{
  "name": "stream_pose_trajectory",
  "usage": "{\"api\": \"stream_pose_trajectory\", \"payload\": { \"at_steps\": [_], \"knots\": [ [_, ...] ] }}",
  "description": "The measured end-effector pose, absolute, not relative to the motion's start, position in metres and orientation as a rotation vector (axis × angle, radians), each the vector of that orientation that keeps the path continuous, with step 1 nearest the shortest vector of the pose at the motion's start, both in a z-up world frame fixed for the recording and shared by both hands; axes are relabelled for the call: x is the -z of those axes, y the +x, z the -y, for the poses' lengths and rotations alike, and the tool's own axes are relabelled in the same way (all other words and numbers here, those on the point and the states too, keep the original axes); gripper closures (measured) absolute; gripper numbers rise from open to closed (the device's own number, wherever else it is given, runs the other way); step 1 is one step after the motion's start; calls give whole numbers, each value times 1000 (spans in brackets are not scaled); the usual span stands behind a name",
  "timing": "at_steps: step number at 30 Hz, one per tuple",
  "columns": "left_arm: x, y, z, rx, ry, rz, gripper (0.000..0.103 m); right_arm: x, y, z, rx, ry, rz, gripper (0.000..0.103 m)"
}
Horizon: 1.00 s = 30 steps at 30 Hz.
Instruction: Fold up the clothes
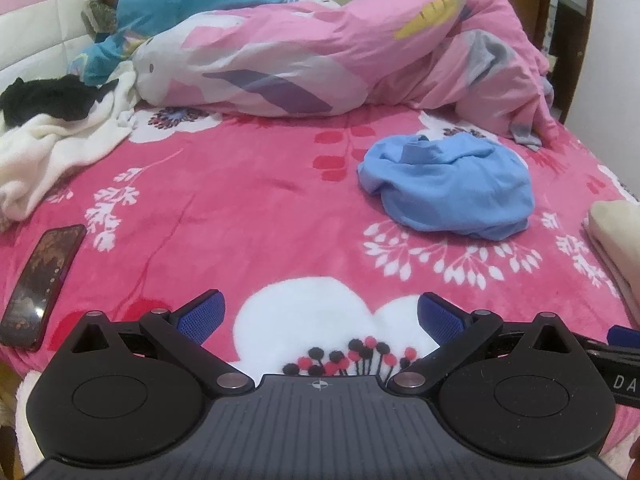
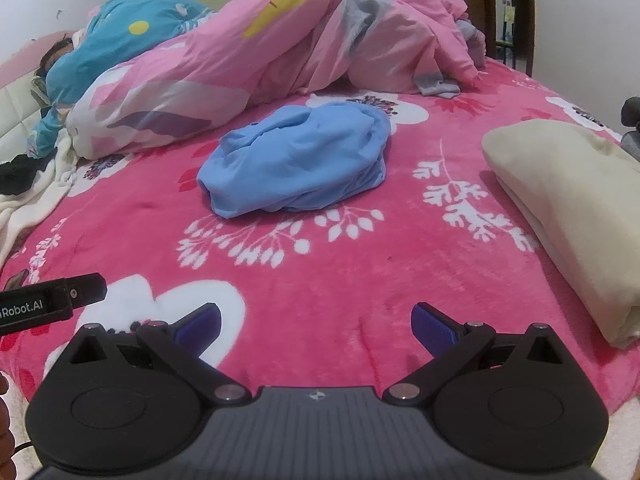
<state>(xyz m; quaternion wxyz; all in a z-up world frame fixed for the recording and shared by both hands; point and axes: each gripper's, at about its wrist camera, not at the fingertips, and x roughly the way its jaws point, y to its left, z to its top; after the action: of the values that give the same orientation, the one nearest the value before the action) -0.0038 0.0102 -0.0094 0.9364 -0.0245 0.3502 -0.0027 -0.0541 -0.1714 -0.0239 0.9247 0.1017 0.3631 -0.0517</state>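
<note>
Right now the light blue garment (image 2: pixel 296 164) lies crumpled in a loose heap near the middle of the bed, resting on the pink floral blanket (image 2: pixel 360 272) and touched by neither gripper. In the left wrist view the same heap sits ahead and to the right (image 1: pixel 448 188). Just beyond it the pink quilt (image 2: pixel 280 52) with its carrot print is bunched up across the far side of the bed, and a person lies under a blue patterned cover (image 2: pixel 120 40) at the head end. To the right of the blue garment, apart from it, a cream folded cloth (image 2: pixel 568 216) rests near the bed's edge. On the far left a white fleece cloth (image 1: pixel 52 148) lies rumpled with a black garment (image 1: pixel 44 100) on top of it, and a phone (image 1: pixel 40 284) lies flat on the blanket closer in. The left gripper (image 1: pixel 320 316) hovers low over the near part of the blanket, its blue-padded fingers spread wide with nothing between them. The right gripper (image 2: pixel 316 322) sits beside it in the same way, fingers wide apart and holding nothing.
</note>
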Motion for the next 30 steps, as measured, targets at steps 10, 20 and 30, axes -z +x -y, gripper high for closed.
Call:
{"api": "stream_pose_trajectory", "payload": {
  "at_steps": [10,20,30],
  "knots": [
    [7,-8,-11,-5,-34,-663,0,23,-55,168,128,192,-742,0],
    [7,-10,-9,19,-32,-654,0,23,-54,166,130,186,-745,0],
    [11,-9,-12,4,-49,-680,0,23,-52,165,141,170,-750,0]
  ]
}}
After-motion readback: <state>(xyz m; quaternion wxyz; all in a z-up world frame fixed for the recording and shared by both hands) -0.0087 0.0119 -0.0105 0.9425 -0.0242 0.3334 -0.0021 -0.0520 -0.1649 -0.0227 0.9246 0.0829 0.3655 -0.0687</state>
